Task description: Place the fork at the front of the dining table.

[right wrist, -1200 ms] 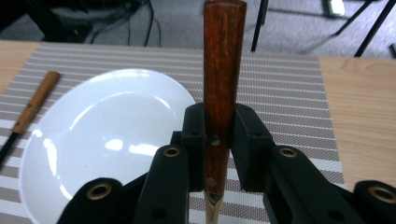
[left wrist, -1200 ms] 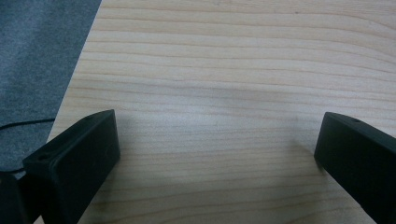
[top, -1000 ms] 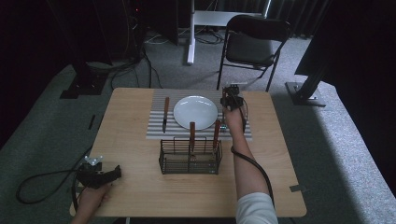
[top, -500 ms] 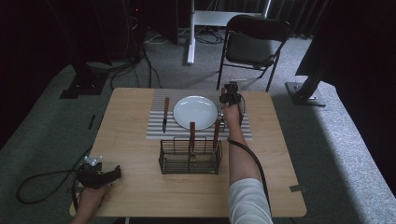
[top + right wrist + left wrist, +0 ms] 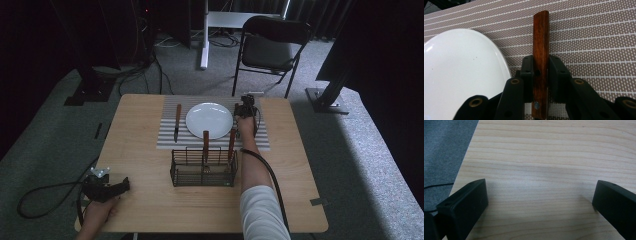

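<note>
My right gripper (image 5: 246, 106) is shut on a wooden-handled utensil (image 5: 541, 47), whose handle runs straight out between the jaws. It hangs low over the striped placemat (image 5: 599, 37), just right of the white plate (image 5: 461, 75). From above, the plate (image 5: 209, 120) lies in the middle of the placemat (image 5: 167, 141), with a wooden-handled knife (image 5: 177, 121) to its left. Two more wooden handles (image 5: 205, 141) stand in the black wire basket (image 5: 203, 170). At the table's front left corner my left gripper (image 5: 107, 187) rests open, with bare wood (image 5: 536, 157) between its jaws.
A cable (image 5: 40, 197) trails off the table's left edge from the left gripper. The right forearm (image 5: 255, 175) passes just right of the basket. Behind the table stand a black folding chair (image 5: 270, 50) and a white stand (image 5: 204, 35).
The right gripper has sunk toward the placemat beside the plate, still holding the utensil. The left gripper has stayed put.
</note>
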Demonstrator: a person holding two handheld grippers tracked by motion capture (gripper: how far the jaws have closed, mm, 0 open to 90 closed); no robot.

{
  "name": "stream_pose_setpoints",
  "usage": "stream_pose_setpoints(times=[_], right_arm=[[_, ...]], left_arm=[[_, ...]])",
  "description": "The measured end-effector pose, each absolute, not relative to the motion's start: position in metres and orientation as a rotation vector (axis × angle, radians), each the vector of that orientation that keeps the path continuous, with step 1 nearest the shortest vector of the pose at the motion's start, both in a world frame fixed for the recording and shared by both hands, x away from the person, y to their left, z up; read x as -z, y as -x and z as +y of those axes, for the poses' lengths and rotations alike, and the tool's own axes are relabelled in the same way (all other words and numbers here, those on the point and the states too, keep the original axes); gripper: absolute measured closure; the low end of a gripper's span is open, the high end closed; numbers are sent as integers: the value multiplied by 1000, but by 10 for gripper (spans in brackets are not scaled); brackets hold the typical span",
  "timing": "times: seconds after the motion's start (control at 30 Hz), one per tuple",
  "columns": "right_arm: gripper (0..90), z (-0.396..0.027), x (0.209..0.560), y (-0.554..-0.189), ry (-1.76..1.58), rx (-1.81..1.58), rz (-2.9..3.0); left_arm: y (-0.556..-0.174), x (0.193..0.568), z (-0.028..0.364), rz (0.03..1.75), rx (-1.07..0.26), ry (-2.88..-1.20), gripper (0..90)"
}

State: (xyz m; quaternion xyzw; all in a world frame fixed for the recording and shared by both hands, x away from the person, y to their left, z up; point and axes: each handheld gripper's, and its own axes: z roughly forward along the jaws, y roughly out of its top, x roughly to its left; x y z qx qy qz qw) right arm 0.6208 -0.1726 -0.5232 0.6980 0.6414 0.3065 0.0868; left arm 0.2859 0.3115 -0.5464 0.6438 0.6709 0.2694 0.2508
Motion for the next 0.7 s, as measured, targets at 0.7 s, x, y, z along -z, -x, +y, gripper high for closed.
stream_pose_setpoints(times=[0.7], right_arm=[[598,-177,505,-591,-1960,-904,1964]], left_arm=[[-286,546,311,1826,-733,-1752,0]])
